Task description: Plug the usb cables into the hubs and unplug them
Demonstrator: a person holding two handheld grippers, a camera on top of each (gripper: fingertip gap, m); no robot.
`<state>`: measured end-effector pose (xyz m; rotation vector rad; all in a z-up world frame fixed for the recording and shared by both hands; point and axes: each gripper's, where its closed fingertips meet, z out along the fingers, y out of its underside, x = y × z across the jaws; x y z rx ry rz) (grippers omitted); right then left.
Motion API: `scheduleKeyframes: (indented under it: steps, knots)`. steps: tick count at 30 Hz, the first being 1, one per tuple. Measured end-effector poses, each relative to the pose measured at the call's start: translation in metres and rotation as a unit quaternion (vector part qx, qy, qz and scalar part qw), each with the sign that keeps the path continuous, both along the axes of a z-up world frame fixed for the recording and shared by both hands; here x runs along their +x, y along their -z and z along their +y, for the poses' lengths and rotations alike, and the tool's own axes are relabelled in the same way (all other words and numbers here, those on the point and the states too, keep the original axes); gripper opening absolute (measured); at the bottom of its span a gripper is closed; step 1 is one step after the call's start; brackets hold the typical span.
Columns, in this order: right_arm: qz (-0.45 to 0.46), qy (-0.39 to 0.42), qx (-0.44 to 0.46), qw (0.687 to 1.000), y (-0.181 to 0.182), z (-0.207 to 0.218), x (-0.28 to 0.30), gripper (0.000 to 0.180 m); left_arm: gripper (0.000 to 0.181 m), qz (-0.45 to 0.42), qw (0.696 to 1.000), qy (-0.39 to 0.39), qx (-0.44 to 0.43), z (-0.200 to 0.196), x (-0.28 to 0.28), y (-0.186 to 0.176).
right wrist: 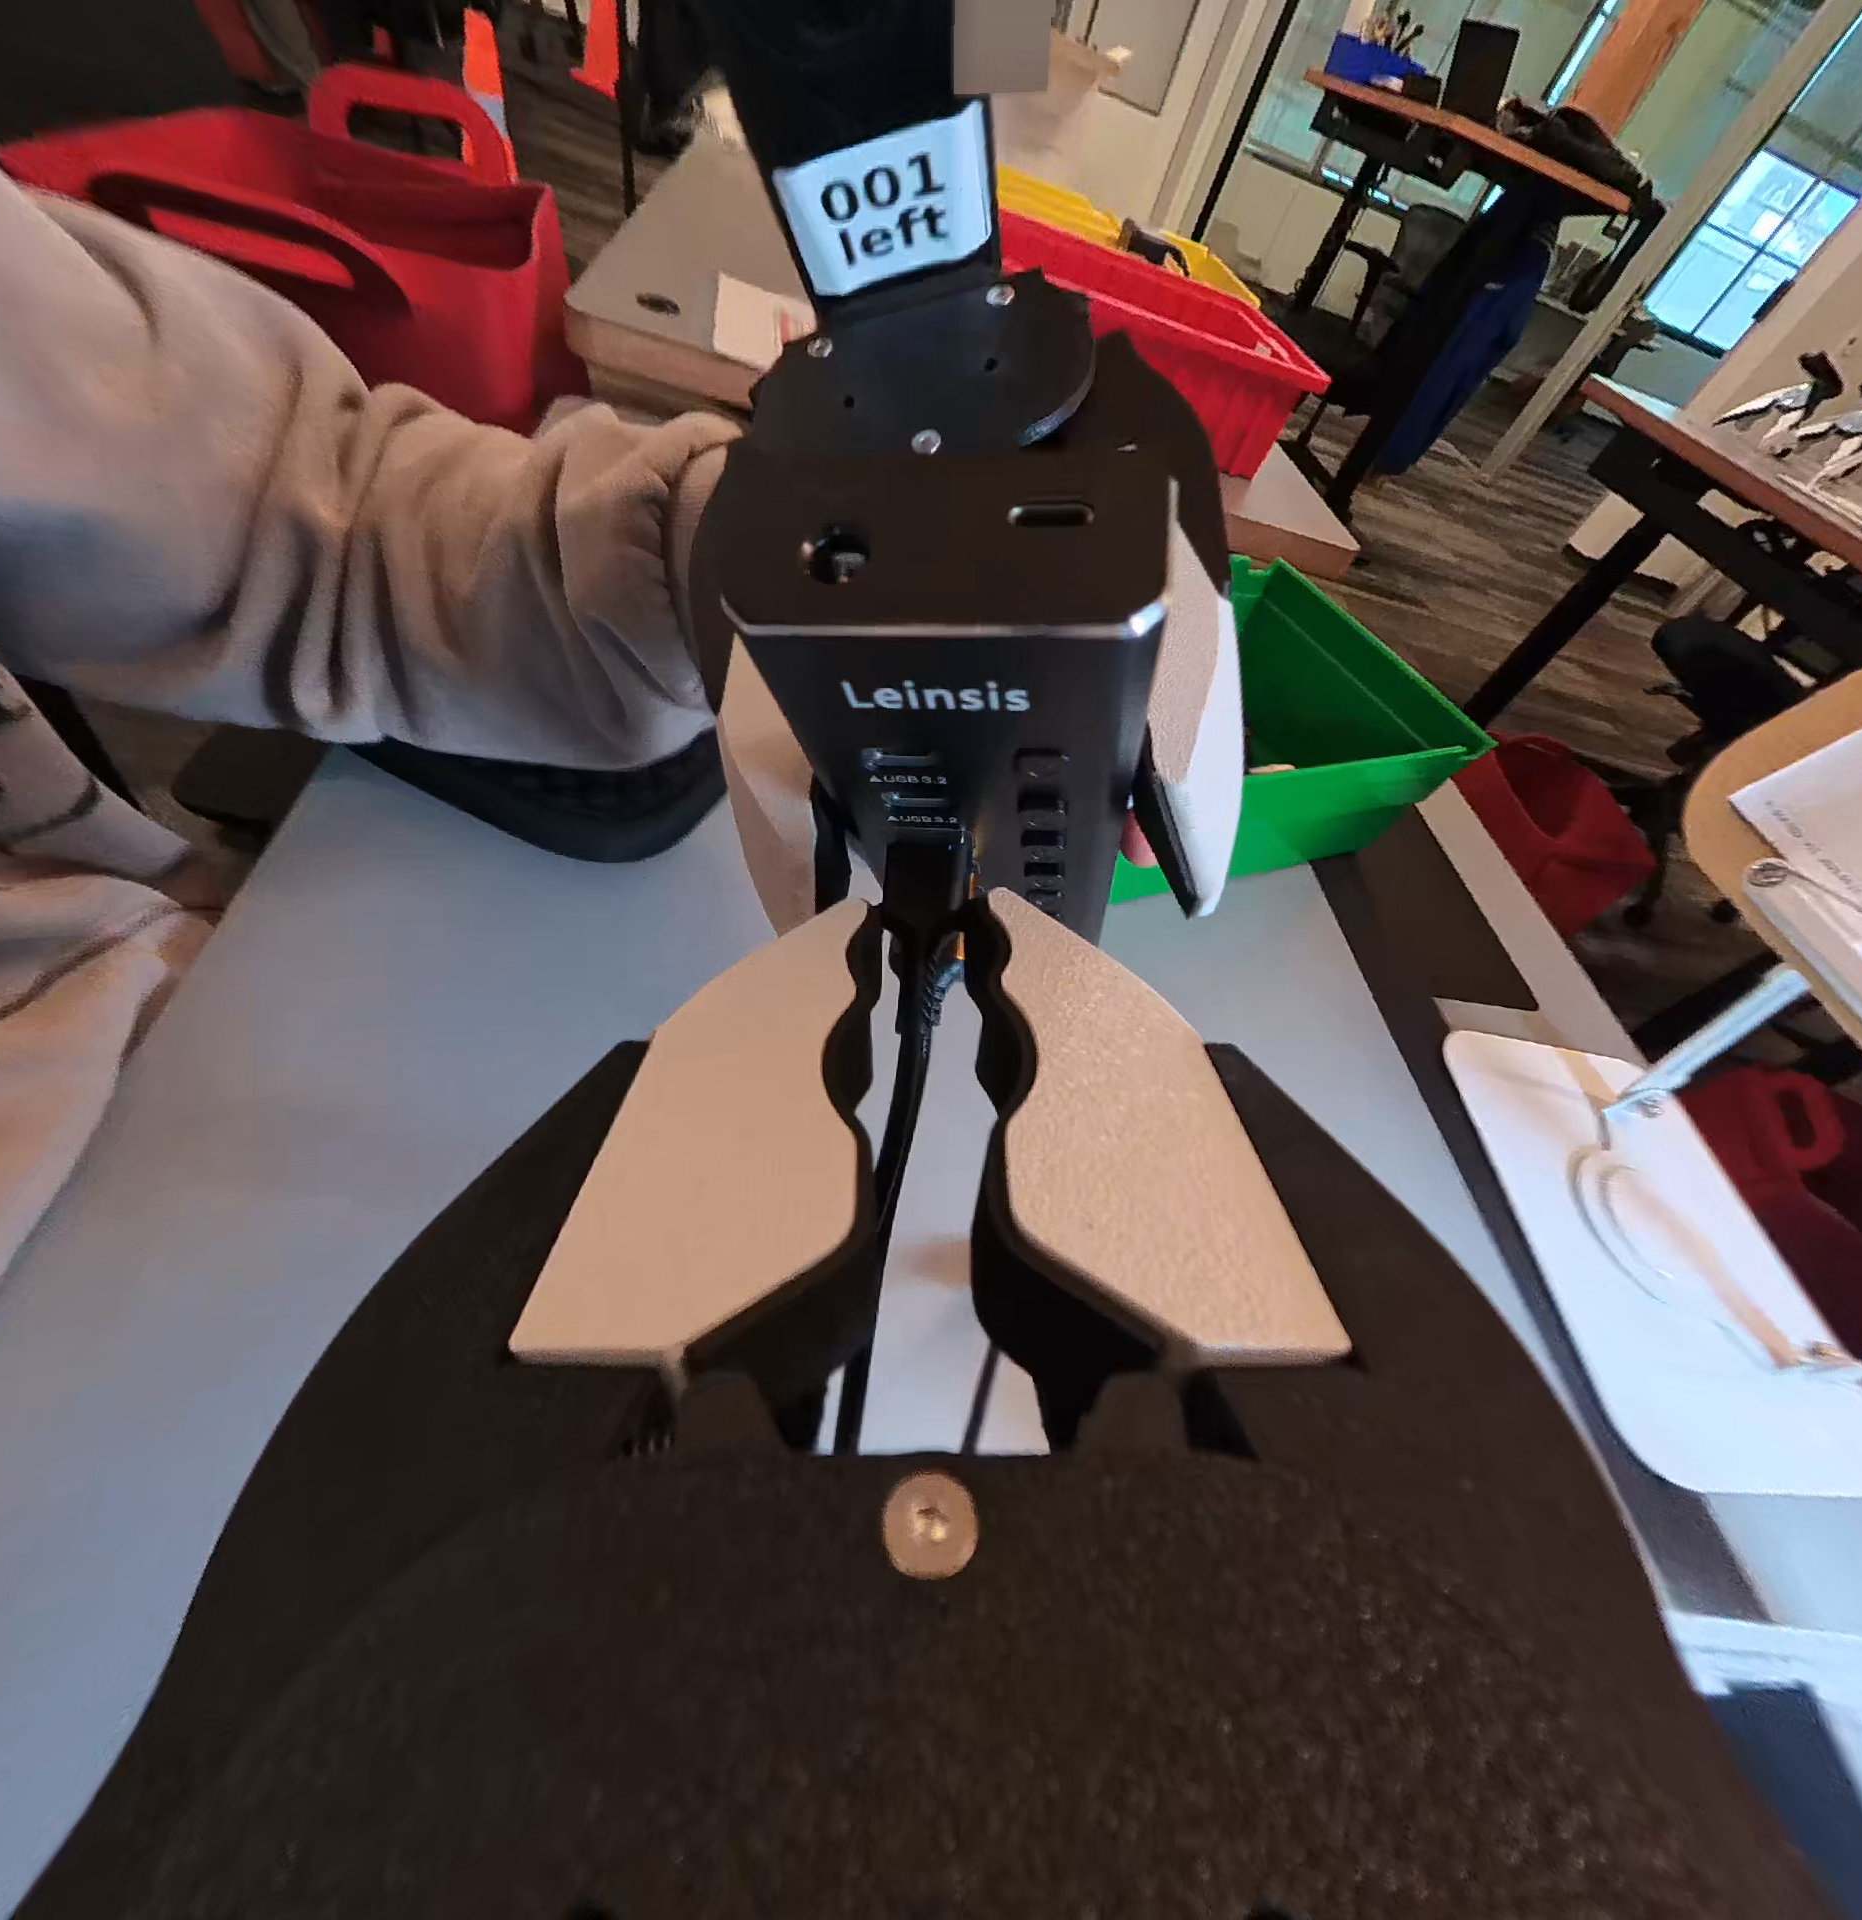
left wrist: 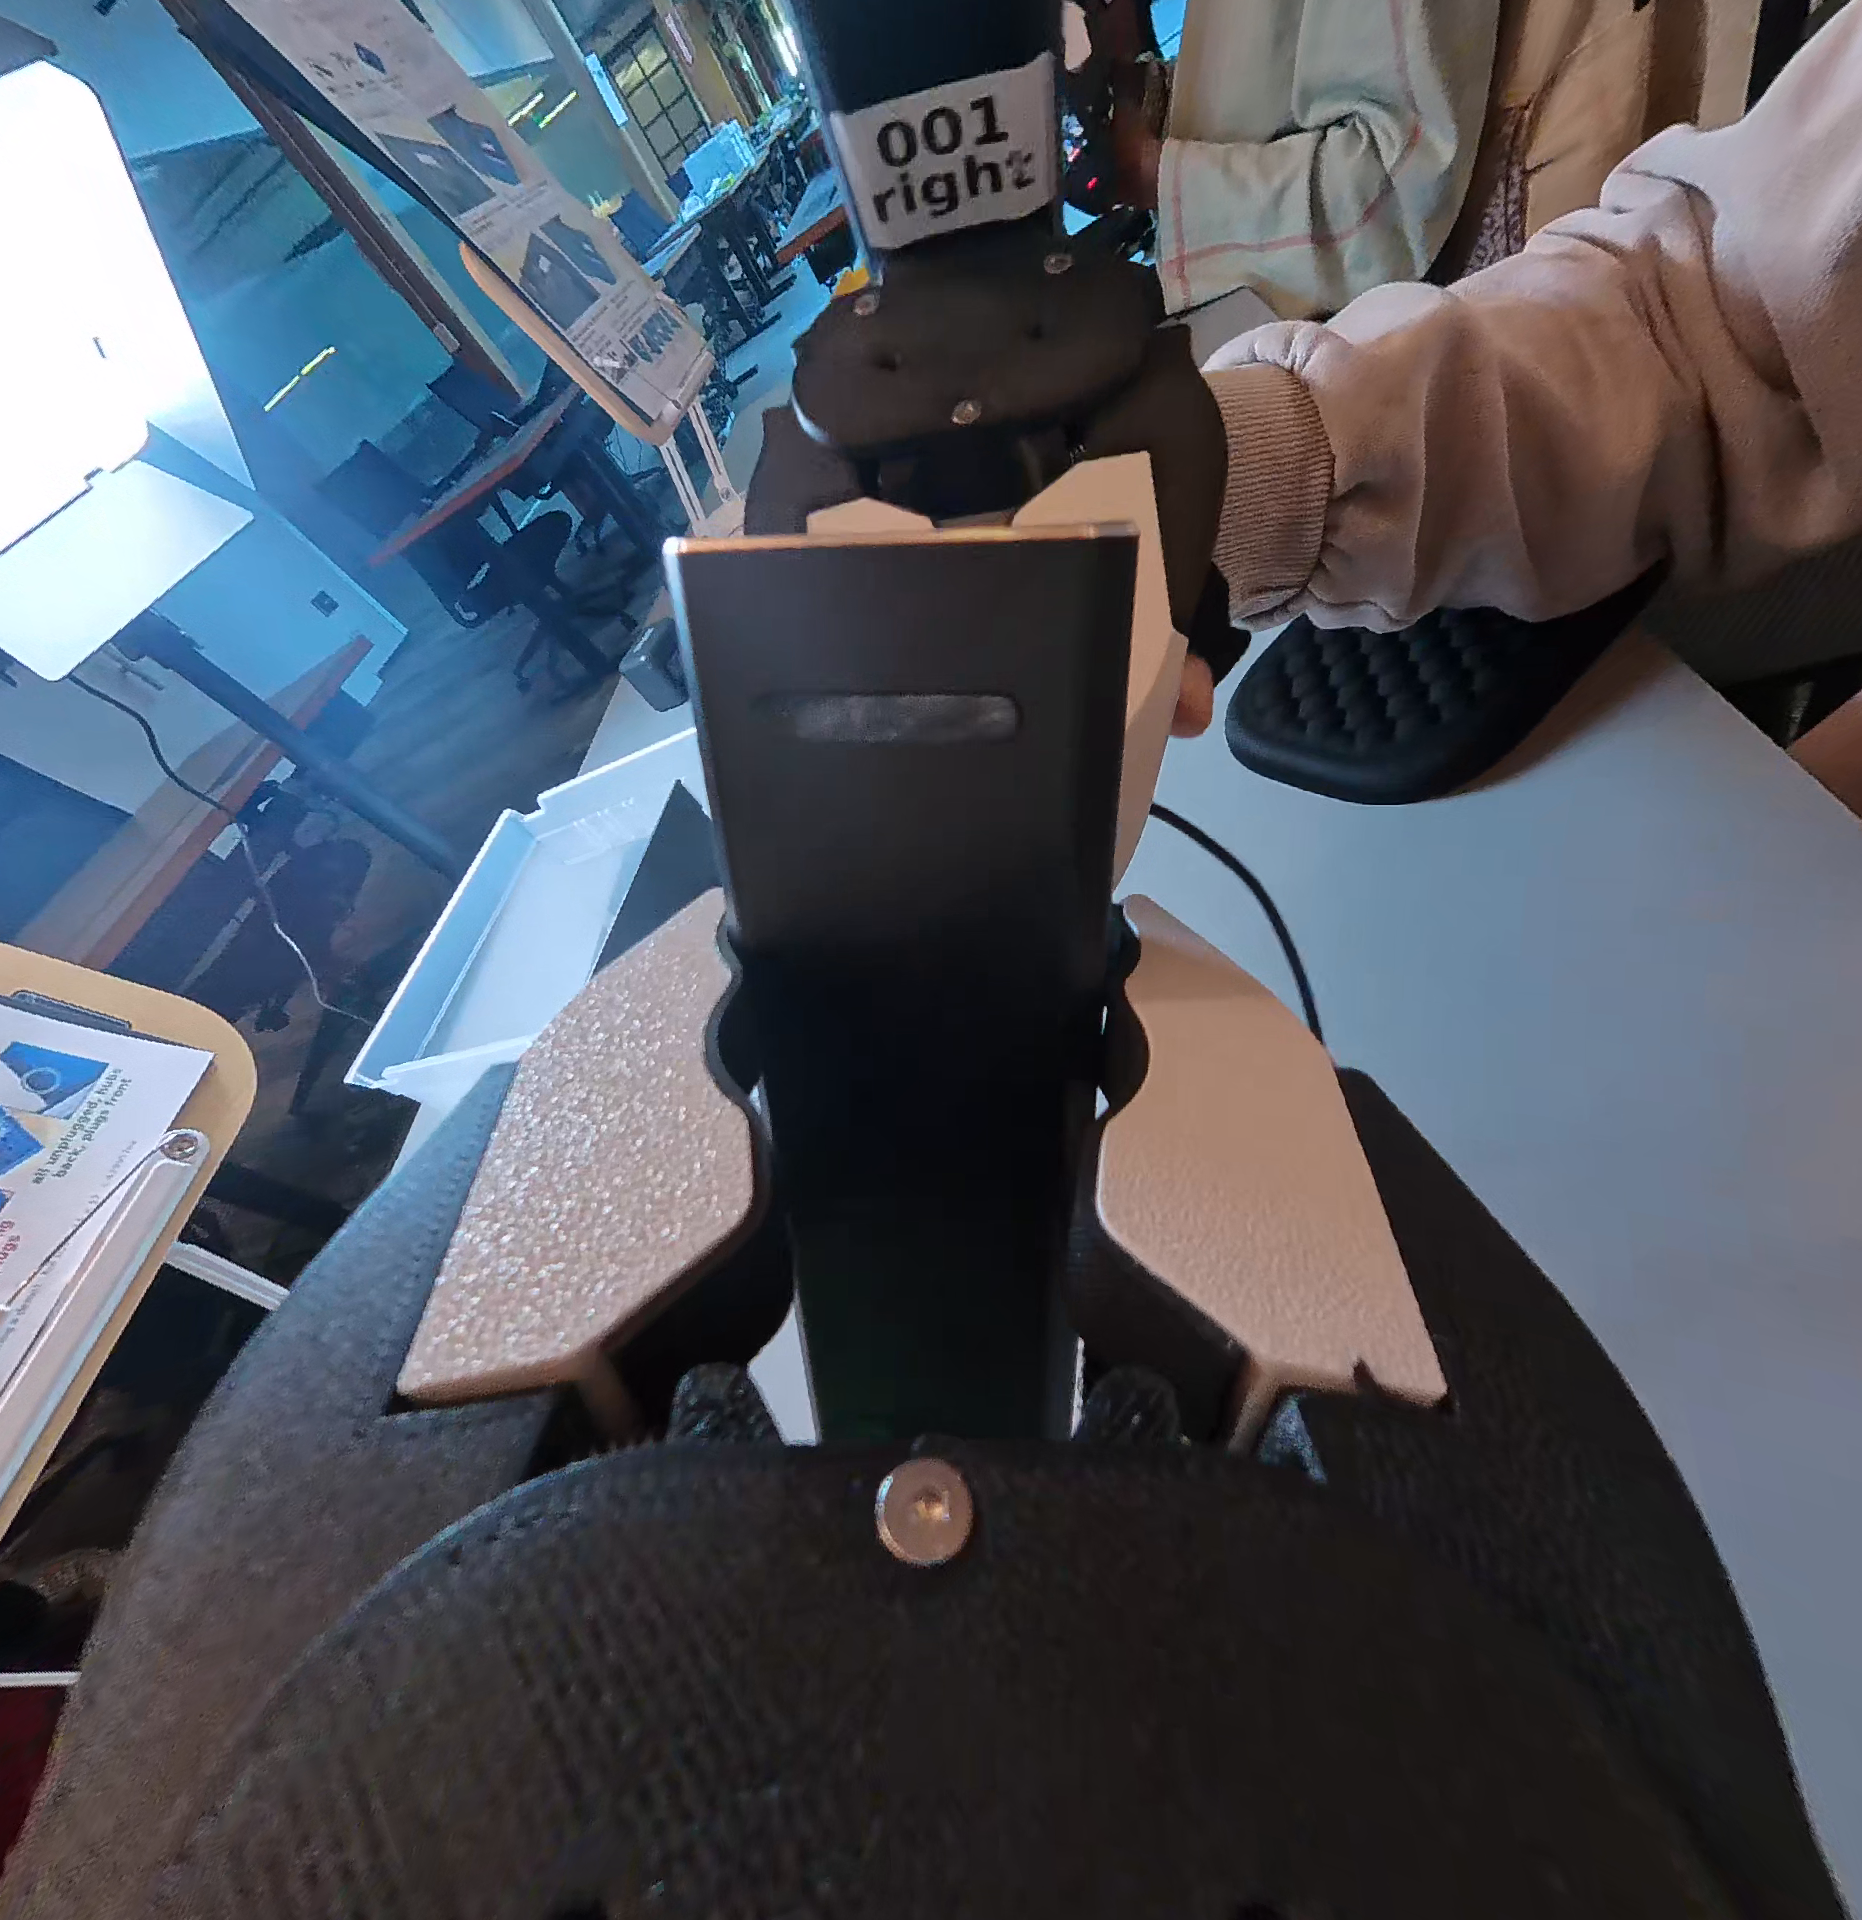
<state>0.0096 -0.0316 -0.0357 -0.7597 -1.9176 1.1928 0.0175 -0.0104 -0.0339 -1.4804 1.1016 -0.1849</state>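
A dark upright USB hub is clamped between the fingers of my left gripper, held above the white table. In the right wrist view the hub's port face points at me, with a left-gripper finger on its side. A black USB plug sits in a port on that face and its cable runs back between my fingers. My right gripper is closed on the plug at its tips. It also shows behind the hub in the left wrist view.
A white tray lies at the table's left edge. A black cable and a black padded rest lie on the table. A green bin and red bins stand beyond it. Instruction sheets sit at the side. Left and right tips are no more than a few centimetres apart.
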Motion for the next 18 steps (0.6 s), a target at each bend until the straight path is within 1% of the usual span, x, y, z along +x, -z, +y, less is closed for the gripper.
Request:
scheduleKeyframes:
  steps: [2, 6, 13, 18]
  knots:
    - [0.009, 0.011, 0.035, 0.999, 0.001, 0.001, -0.001, 0.015, 0.065, -0.003, 1.0, 0.005, 0.0, -0.001, 0.0, 0.0]
    - [0.019, 0.016, 0.055, 0.998, -0.003, 0.001, -0.002, 0.015, 0.065, 0.015, 1.0, -0.004, 0.019, -0.002, -0.002, -0.007]
    - [0.028, 0.008, 0.052, 0.998, -0.004, 0.004, -0.005, 0.015, 0.065, 0.026, 0.999, -0.02, 0.043, 0.001, -0.005, -0.011]
    - [0.032, -0.006, 0.048, 0.998, -0.005, 0.005, -0.001, 0.014, 0.065, 0.03, 0.998, -0.017, 0.055, 0.001, -0.001, -0.015]
